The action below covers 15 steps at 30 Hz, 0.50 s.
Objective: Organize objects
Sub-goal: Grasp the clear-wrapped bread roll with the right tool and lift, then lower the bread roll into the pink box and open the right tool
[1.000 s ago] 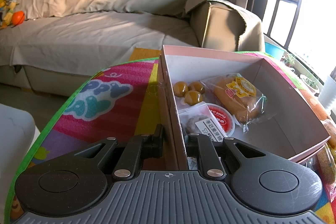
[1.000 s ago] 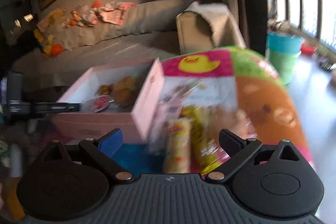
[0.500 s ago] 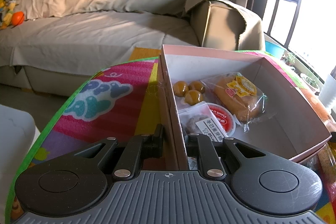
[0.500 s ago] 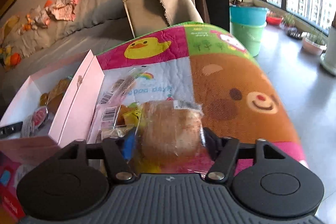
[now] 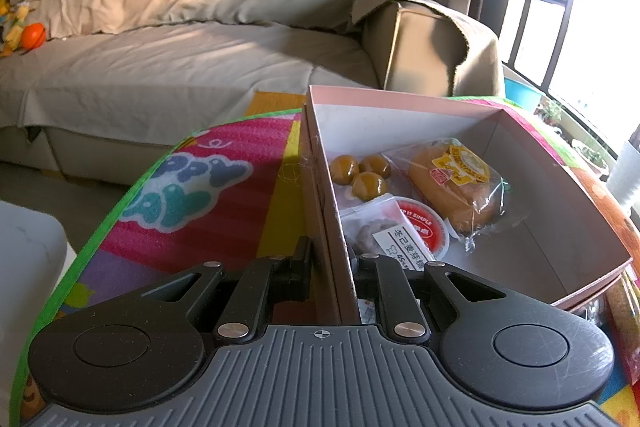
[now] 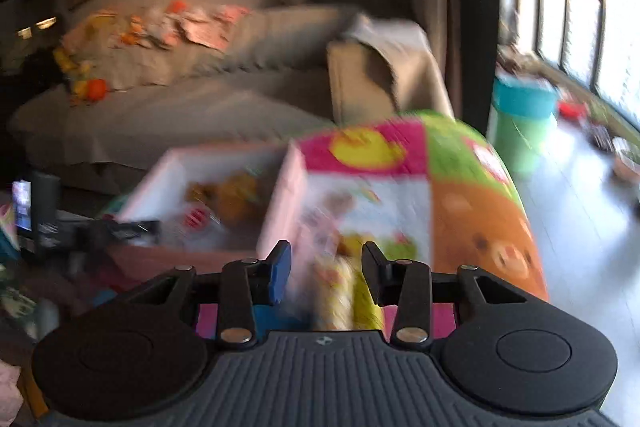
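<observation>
Start at the left: your left gripper (image 5: 332, 267) is clamped on the near left wall of the pink box (image 5: 532, 163), one finger outside and one inside, so it steadies the box on the colourful play mat (image 5: 224, 203). Inside the box, toward its left and near part, you already have three round brown pastries (image 5: 362, 173), a wrapped bun (image 5: 456, 183), a small cup with red lid (image 5: 422, 229) and a clear packet with a white label (image 5: 380, 239); the right half of the box floor is bare. Now the right side: your right gripper (image 6: 326, 269) has its fingers apart with nothing pressed between them, and the picture is blurred by motion. Just under and ahead of it a yellow snack packet (image 6: 340, 291) lies on the mat, its long axis pointing about along the fingers, beside the right outer wall of the box. This packet is much nearer to your right gripper than to the left one. I think the next move is to close on the packet across its narrow side, then carry it left over the wall into the free part.
</observation>
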### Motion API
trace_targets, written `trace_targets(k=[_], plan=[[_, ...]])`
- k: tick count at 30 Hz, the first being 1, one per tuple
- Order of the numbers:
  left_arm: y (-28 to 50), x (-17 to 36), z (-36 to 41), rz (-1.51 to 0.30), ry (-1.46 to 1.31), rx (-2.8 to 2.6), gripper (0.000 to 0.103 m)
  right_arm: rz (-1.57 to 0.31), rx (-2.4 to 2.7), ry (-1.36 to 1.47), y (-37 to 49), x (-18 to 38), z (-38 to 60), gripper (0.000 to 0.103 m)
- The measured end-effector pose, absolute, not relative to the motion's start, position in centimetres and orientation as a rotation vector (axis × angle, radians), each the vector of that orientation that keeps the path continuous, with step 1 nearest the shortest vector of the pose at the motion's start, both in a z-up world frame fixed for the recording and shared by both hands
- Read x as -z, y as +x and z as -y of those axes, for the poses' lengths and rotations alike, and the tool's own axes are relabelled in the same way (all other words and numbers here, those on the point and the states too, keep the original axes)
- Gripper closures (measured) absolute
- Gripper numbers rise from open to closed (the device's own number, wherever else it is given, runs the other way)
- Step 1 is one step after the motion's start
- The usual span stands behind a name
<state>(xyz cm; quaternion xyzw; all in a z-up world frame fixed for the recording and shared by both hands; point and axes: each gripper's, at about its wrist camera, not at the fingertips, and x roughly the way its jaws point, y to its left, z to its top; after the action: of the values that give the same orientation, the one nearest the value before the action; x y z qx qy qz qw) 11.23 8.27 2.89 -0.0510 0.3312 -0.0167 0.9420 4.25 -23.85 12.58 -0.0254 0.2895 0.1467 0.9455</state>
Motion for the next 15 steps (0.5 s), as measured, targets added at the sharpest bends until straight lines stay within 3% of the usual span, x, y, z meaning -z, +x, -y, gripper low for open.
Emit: trace_targets(k=[4,9,15], plan=[[11.3,-2.9,-8.3,-0.673,-0.108,0.039,0.087,-0.607,-0.258,-0.095,5.1,-12.5,23.4,0.057],[11.3,-2.9,-8.3,-0.672,-0.109,0.040,0.087,-0.721,-0.121,-0.080,5.4,-9.2,25.1,0.016],[11.5,-3.2,-8.3,-0.691,-0.084,0.051,0.087,-0.913,0.001,0.020,5.8,-4.3,28.2,0.013]])
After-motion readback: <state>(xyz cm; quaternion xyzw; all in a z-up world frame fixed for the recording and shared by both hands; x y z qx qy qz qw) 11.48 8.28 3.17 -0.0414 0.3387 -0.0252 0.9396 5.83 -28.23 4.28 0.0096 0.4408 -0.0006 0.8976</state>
